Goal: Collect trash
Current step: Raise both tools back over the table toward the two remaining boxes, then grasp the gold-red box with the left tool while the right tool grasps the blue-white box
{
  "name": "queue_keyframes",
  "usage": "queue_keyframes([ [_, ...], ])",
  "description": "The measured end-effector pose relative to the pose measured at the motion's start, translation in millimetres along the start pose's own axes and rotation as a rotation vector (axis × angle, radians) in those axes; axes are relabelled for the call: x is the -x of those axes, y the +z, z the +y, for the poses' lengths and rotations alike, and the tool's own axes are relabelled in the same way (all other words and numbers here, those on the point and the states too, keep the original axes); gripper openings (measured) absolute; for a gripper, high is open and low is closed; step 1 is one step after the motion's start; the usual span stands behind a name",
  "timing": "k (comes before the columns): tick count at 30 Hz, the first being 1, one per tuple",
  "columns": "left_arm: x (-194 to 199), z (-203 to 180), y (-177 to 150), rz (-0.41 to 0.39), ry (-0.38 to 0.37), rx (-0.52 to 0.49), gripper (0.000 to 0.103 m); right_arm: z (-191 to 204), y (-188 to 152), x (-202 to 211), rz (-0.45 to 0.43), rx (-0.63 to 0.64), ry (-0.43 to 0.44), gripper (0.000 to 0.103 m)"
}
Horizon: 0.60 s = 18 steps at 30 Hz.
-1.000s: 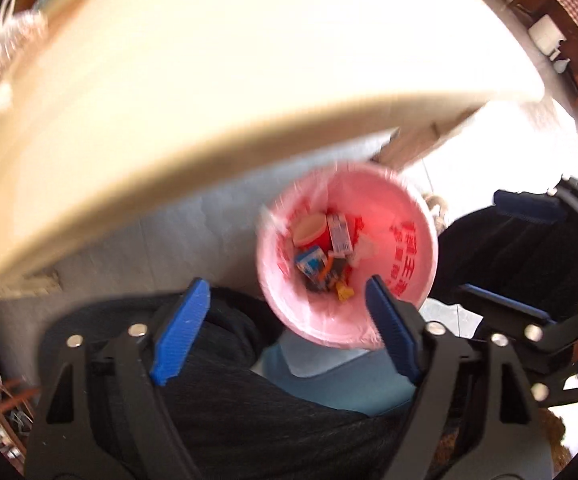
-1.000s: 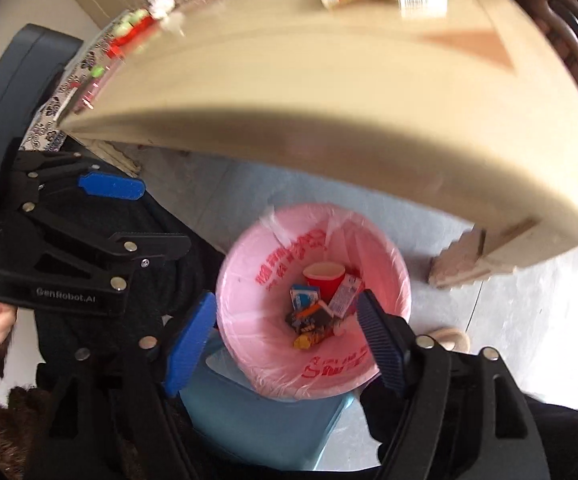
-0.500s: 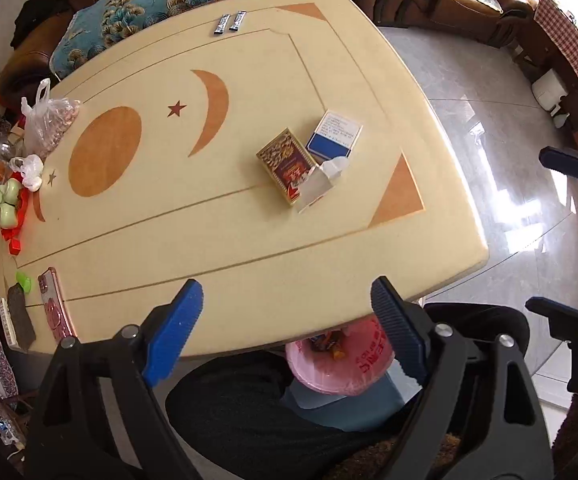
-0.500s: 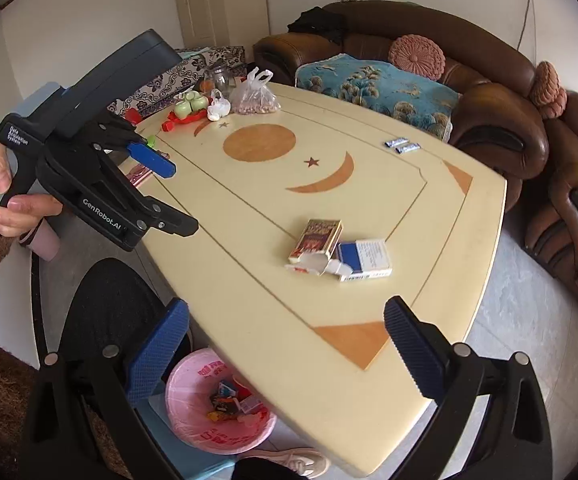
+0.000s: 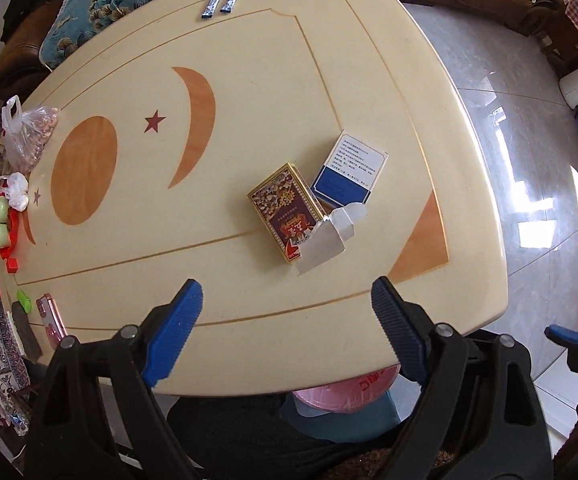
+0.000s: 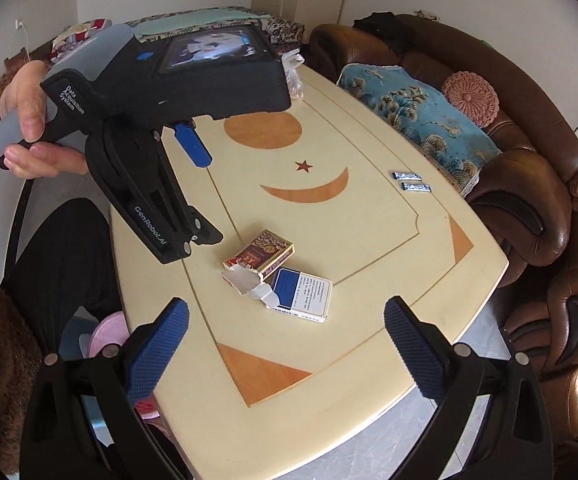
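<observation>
A red-and-gold cigarette pack (image 5: 285, 210) (image 6: 260, 254) with a torn white flap (image 5: 329, 236) (image 6: 249, 283) lies on the cream table (image 5: 249, 80) (image 6: 369, 220), next to a blue-and-white pack (image 5: 349, 170) (image 6: 303, 292). Two small blue wrappers (image 5: 221, 2) (image 6: 411, 181) lie at the far edge. The pink-lined trash bin (image 5: 345, 392) (image 6: 107, 334) sits under the near edge. My left gripper (image 5: 285, 320) is open and empty above the table, short of the packs. My right gripper (image 6: 287, 344) is open and empty, just before the packs.
A bag of nuts (image 5: 29, 136), green and red toys (image 5: 1, 224), a pink phone (image 5: 51, 320) and a dark remote (image 5: 27, 336) line the table's left edge. A brown sofa (image 6: 529, 160) with a blue cushion (image 6: 413, 112) stands behind. Tiled floor (image 5: 529, 160) lies right.
Both grippers have risen from over the trash bin under the table to above the tabletop, and moved closer to the two packs. Both stay open and empty.
</observation>
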<state>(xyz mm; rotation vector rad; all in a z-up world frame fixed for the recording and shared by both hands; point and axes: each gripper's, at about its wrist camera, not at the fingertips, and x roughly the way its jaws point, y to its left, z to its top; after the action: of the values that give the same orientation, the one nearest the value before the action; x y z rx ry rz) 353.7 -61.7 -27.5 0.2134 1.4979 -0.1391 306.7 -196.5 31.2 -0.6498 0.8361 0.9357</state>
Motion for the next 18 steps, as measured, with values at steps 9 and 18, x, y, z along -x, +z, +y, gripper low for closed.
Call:
queue_keyframes([
  [9,-59.9,3.0,29.5,0.075,-0.035,0.037,0.084,-17.9,-3.3,-54.6,0.141,0.126,0.089,0.096],
  [18,-98.6,16.6,47.1,0.117,-0.083,0.091,0.084,-6.9,-2.2,-124.9,0.273,0.301,0.163,0.096],
])
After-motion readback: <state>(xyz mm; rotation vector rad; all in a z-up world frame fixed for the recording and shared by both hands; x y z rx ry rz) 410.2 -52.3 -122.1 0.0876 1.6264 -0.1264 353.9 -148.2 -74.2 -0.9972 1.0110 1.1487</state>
